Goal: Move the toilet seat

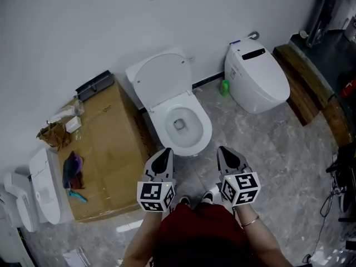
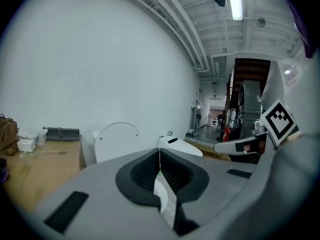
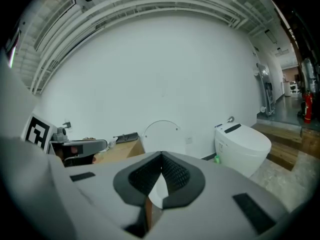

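Grey marbled floor [image 1: 267, 143] meets a plain white wall [image 1: 111, 21], and one open toilet [image 1: 183, 128] stands against that wall in the middle of the head view. Its toilet seat [image 1: 161, 79] is tipped up and leans on the wall. Whether that raised white part is the lid alone or the lid with the ring behind it is hard to make out.

Two claws hang side by side just short of the bowl, touching nothing. The left claw [image 1: 164, 153] has its pads pressed together with nothing between them. The right claw [image 1: 226, 152] is likewise closed and empty.

One second toilet [image 1: 257, 75], its lid down, sits to the right, with one small green bottle [image 1: 225, 87] at the wall between the two. To the left stands one large cardboard box [image 1: 108, 149], bearing a grey tray [image 1: 94, 84], a crumpled brown bag [image 1: 54, 133], a small white box [image 1: 73, 124] and a purple item [image 1: 72, 168] too small to identify. Beyond the box a white fixture [image 1: 44, 191] is partly cut off. A wooden step [image 1: 303, 85] runs off the right edge.
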Demonstrator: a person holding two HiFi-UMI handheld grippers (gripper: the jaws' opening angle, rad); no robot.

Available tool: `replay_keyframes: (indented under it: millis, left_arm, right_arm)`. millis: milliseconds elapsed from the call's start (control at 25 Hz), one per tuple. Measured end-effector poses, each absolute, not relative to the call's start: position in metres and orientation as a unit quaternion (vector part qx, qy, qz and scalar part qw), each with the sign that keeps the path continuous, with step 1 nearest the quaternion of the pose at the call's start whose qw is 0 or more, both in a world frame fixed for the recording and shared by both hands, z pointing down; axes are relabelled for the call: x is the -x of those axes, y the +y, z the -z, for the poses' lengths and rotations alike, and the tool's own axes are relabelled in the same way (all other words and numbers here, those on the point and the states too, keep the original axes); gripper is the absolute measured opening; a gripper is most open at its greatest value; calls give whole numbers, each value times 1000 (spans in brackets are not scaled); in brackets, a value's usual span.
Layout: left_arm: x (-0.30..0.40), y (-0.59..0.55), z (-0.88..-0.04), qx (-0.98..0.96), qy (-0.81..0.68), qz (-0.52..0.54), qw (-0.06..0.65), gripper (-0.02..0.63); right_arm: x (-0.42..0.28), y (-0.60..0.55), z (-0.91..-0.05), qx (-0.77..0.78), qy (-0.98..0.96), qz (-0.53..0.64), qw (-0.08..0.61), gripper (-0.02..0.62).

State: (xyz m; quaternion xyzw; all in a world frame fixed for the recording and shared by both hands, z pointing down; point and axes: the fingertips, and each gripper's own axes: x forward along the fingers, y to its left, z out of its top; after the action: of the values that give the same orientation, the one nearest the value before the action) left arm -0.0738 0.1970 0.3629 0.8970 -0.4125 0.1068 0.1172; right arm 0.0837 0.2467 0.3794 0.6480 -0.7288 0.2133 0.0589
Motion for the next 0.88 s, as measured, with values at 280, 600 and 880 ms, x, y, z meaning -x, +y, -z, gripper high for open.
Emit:
replay_keyframes:
  millis: [280, 600, 880]
  left_arm:
    - [61, 198, -369, -883, -437, -123, 116, 28]
    - [59, 174, -391, -871, -452, -144, 132, 29]
    - [52, 115, -423, -861, -456, -169, 148, 29]
  right_arm:
    - [-115, 240, -383, -637, -738, -213, 63, 17]
    - [-122, 206, -400, -623, -744, -229, 77, 17]
    - [-134, 145, -420, -612, -747, -234, 111, 17]
